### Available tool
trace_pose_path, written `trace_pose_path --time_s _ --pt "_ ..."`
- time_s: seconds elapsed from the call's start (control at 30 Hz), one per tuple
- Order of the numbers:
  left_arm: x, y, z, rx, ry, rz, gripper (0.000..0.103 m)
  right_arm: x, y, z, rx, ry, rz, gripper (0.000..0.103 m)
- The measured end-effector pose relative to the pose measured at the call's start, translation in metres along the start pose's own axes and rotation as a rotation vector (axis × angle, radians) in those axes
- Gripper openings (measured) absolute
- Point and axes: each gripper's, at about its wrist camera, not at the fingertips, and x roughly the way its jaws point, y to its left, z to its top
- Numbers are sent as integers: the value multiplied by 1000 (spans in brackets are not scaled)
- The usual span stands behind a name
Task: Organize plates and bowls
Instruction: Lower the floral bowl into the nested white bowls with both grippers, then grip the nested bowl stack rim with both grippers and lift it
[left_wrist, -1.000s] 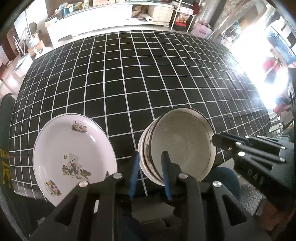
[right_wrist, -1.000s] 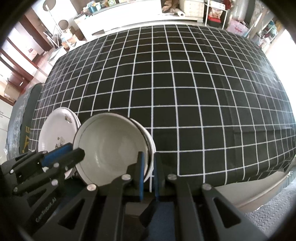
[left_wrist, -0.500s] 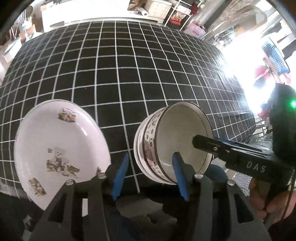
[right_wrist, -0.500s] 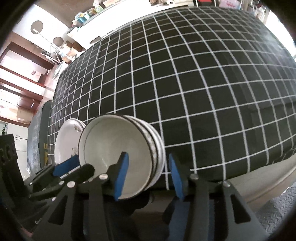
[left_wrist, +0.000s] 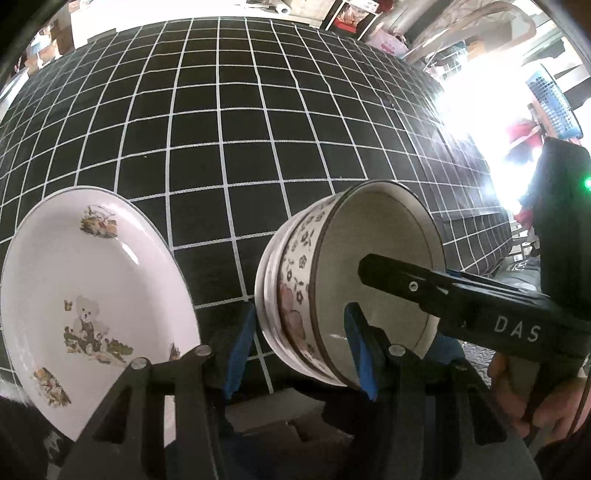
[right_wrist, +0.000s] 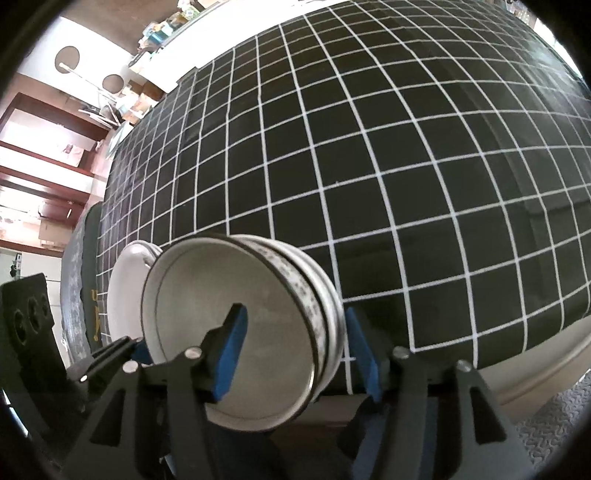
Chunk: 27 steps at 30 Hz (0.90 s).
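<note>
A stack of floral bowls (left_wrist: 325, 295) sits at the near edge of the black checked table (left_wrist: 258, 129); it also shows in the right wrist view (right_wrist: 258, 314). A white teddy-bear plate (left_wrist: 85, 295) lies to its left, and shows in the right wrist view (right_wrist: 125, 288). My left gripper (left_wrist: 301, 350) is open, its blue pads either side of the stack's near left rim. My right gripper (right_wrist: 299, 354) is open around the stack's near right rim, and shows in the left wrist view (left_wrist: 424, 288).
The checked tablecloth (right_wrist: 369, 147) spreads far beyond the dishes. Shelves and clutter (left_wrist: 369, 22) stand behind the table. A dark cushion (right_wrist: 79, 266) lies off the table's left side. The table's front edge runs just under both grippers.
Both grippers have opened, from nearly shut on the bowl stack's rim to wide apart. Both cameras have come lower and closer to the bowls.
</note>
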Motion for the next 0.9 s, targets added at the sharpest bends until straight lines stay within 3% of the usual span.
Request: trace_pose_path --time_s 0.7,0.9 --pt "16 -1 -3 -10 29 -2 47 9 -15 4 36 39 29 67" --pt "18 -3 -1 3 28 9 52 9 -10 3 37 33 18 68"
